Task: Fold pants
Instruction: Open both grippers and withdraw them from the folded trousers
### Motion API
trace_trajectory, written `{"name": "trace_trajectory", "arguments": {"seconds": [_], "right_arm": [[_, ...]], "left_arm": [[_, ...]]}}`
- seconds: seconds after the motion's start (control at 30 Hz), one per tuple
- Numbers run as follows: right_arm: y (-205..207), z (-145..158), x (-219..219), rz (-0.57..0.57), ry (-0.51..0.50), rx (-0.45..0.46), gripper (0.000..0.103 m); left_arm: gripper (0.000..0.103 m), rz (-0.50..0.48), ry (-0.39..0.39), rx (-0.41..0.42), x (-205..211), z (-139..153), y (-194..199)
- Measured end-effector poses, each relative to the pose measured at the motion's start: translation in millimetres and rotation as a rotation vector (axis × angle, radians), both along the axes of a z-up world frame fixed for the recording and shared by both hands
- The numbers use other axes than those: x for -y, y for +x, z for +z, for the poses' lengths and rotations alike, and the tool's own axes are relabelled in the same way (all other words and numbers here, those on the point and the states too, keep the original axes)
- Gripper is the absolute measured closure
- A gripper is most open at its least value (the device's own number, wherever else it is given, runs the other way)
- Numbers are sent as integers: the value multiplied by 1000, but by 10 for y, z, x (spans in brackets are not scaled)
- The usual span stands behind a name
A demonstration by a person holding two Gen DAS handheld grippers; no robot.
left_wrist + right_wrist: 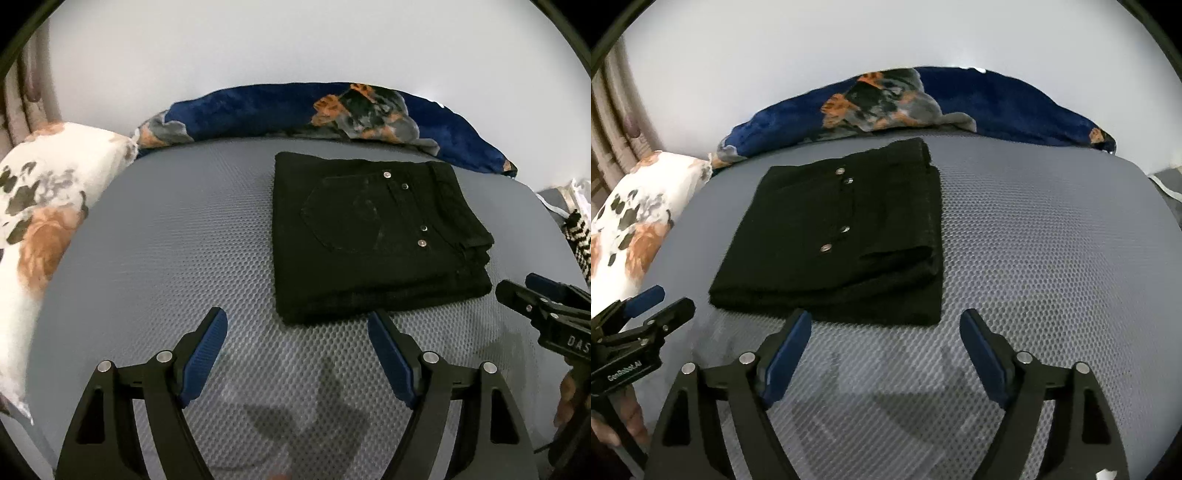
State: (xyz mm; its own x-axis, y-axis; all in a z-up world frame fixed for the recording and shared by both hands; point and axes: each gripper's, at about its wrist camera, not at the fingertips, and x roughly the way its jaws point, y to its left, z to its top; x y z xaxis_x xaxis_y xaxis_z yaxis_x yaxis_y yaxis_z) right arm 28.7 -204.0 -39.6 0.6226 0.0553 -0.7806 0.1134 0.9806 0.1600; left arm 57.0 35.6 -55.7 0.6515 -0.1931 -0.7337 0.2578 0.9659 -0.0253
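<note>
Black folded denim pants point(373, 240) lie as a neat square packet in the upper middle of the frame on the grey mesh mattress point(166, 258), both the left gripper point(297, 328) and right gripper point(884, 328) released and empty, so folding looks finished and only withdrawing remains.

White lettering shows on the body of the right tongs point(517, 291), off to the right of the left tongs point(297, 332) in the left wrist view: "DAS", cut off at the picture's edge. Over in the right wrist view, the left tongs point(670, 299), down-left of the right tongs point(886, 325), carry "GenRobot.AI" in white on their black body. No other writing can be read.
</note>
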Motion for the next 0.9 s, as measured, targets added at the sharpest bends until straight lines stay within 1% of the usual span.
{"name": "trace_trajectory", "arguments": {"seconds": [0.13,0.27,0.47,0.57,0.7,0.9], "right_arm": [[-103,61,-120,1,-25,26,18],[-148,69,-222,12,-42,29,17],[-201,44,-376,31,-89,26,17],[-222,28,-411,33,-86,18,17],[-226,23,-425,26,-81,9,17],[-217,-8,-446,24,-67,-8,17]], "left_arm": [[24,12,23,21,-11,2,-147],[24,15,39,15,-4,-45,-232],[24,7,39,8,-10,-81,-285],[24,2,32,7,-13,-92,-291],[24,1,50,14,-6,-114,-297],[24,-8,51,21,3,-119,-302]]}}
